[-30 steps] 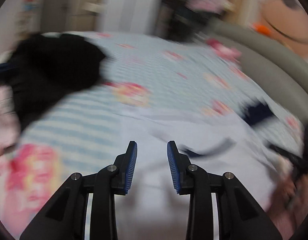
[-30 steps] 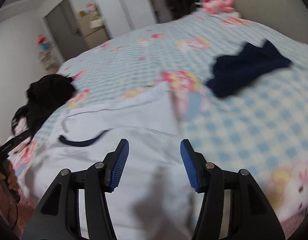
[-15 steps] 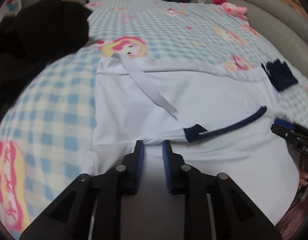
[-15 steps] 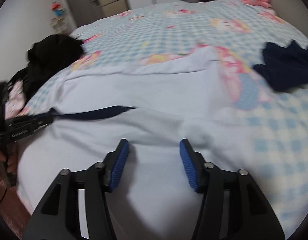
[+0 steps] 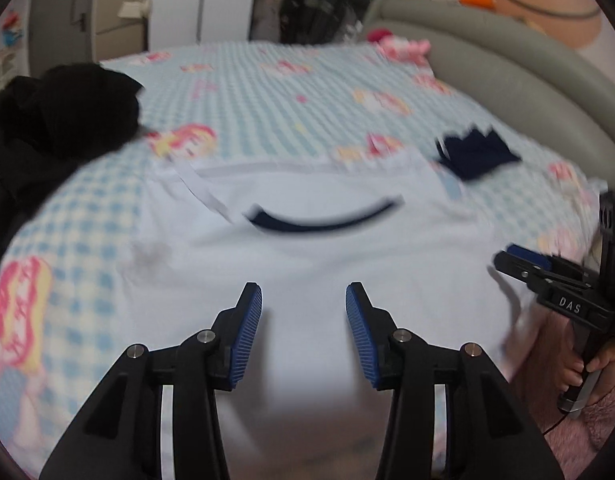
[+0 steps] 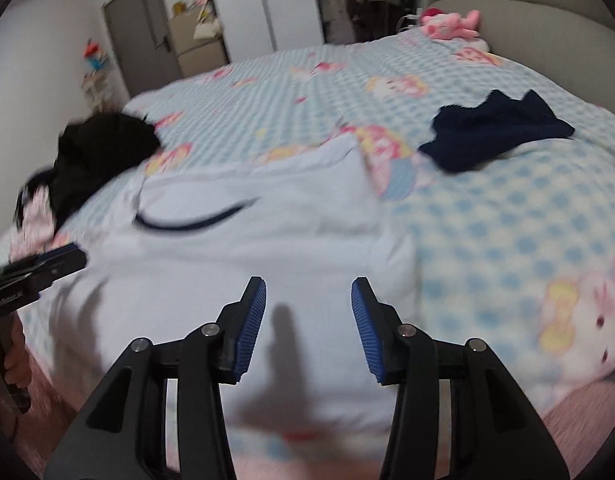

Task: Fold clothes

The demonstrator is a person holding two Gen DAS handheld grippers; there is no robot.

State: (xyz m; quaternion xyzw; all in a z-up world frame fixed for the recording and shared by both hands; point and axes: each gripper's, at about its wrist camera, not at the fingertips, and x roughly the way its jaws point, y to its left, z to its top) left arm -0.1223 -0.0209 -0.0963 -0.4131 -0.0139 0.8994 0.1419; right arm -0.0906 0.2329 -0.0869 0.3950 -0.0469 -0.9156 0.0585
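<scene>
A pale blue shirt [image 5: 315, 248] with a navy collar trim [image 5: 323, 222] lies spread on the bed, its near hem at the bed's edge. My left gripper [image 5: 303, 312] hovers open above the shirt's near part, nothing between its fingers. In the right wrist view the same shirt [image 6: 267, 248] fills the middle, and my right gripper [image 6: 307, 304] stands open over its near hem, casting a shadow on the cloth. The right gripper also shows at the right edge of the left wrist view, held by a hand [image 5: 587, 364]. The left gripper's tip [image 6: 55, 262] shows at the left of the right wrist view.
A checked blue bedsheet [image 5: 291, 92] with cartoon prints covers the bed. A black heap of clothes [image 5: 55, 120] lies at the left, a small navy garment [image 5: 473, 154] at the right. A pink plush toy [image 6: 451, 24] sits by the grey headboard [image 5: 507, 76].
My left gripper has opened wide from nearly shut and pulled back from the shirt. Both views have lifted and drawn back; the shirt lies flat with its collar trim curved.
</scene>
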